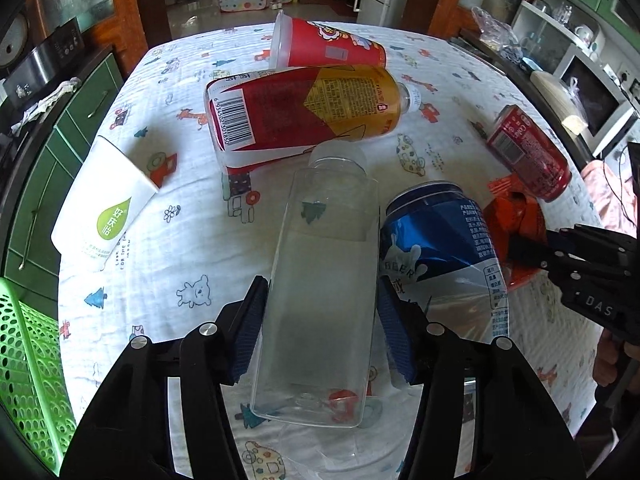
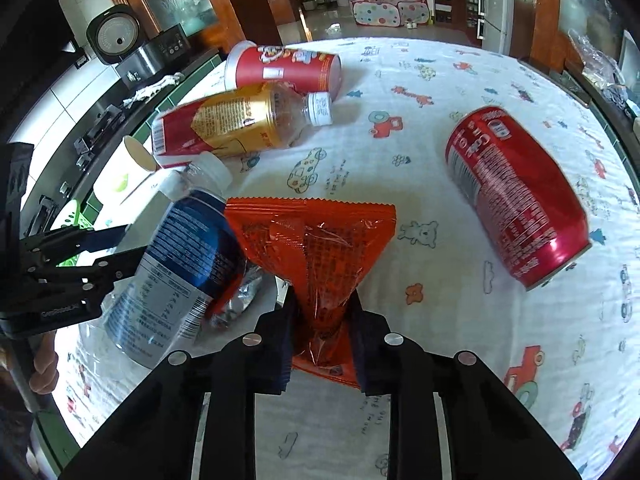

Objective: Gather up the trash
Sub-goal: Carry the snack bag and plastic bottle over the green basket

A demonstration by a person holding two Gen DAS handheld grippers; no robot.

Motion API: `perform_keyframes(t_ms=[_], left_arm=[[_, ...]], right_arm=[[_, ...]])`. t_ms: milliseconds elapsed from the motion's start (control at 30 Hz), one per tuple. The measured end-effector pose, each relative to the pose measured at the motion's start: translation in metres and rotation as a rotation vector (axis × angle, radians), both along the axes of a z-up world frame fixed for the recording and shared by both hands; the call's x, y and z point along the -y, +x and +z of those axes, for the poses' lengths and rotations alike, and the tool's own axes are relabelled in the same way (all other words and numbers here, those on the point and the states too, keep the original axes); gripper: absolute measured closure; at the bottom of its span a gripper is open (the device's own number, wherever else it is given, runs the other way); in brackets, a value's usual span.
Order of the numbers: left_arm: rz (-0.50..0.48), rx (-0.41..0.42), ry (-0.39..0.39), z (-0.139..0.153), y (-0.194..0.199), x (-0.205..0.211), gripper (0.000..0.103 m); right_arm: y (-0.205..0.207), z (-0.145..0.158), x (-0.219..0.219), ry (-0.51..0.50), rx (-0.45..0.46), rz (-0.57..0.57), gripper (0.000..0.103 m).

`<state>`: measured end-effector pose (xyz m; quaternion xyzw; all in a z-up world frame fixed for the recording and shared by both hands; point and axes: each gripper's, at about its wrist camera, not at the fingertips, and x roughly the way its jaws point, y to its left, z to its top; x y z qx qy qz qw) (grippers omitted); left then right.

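Two grippers work over a table (image 1: 360,40) in a white cartoon-print cloth: left gripper (image 1: 320,340) clamps a clear bottle (image 1: 324,264), right gripper (image 2: 322,344) pinches an orange wrapper (image 2: 320,248); wooden cabinets stand behind

A clear square plastic bottle (image 1: 320,280) lies beside a blue beer can (image 1: 444,256), a crinkled orange snack wrapper (image 2: 316,248) and a red cola can (image 2: 516,192), all on their sides.

We see a white tablecloth (image 2: 440,184) with cartoon prints, a red can (image 2: 516,192), a blue-and-white can (image 1: 444,248), an orange wrapper (image 2: 316,248) and a green perforated basket (image 1: 28,368).
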<state>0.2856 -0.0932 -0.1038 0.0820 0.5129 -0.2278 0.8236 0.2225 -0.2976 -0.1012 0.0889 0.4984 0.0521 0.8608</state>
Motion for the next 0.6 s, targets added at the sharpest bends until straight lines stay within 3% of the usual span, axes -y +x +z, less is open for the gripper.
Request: perform_keyframes(t_ms=[233,600], left_arm=[[0.011,0.013,-0.035,0.009,-0.002,-0.008,0.050],[0.057,0.059,-0.119,0.045,-0.016,-0.036,0.051]], right_arm=[[-0.008,0.021,0.000,-0.020,0.045,0.003,0.083],[-0.017,0.066,-0.009,-0.048,0.139,0.020,0.084]])
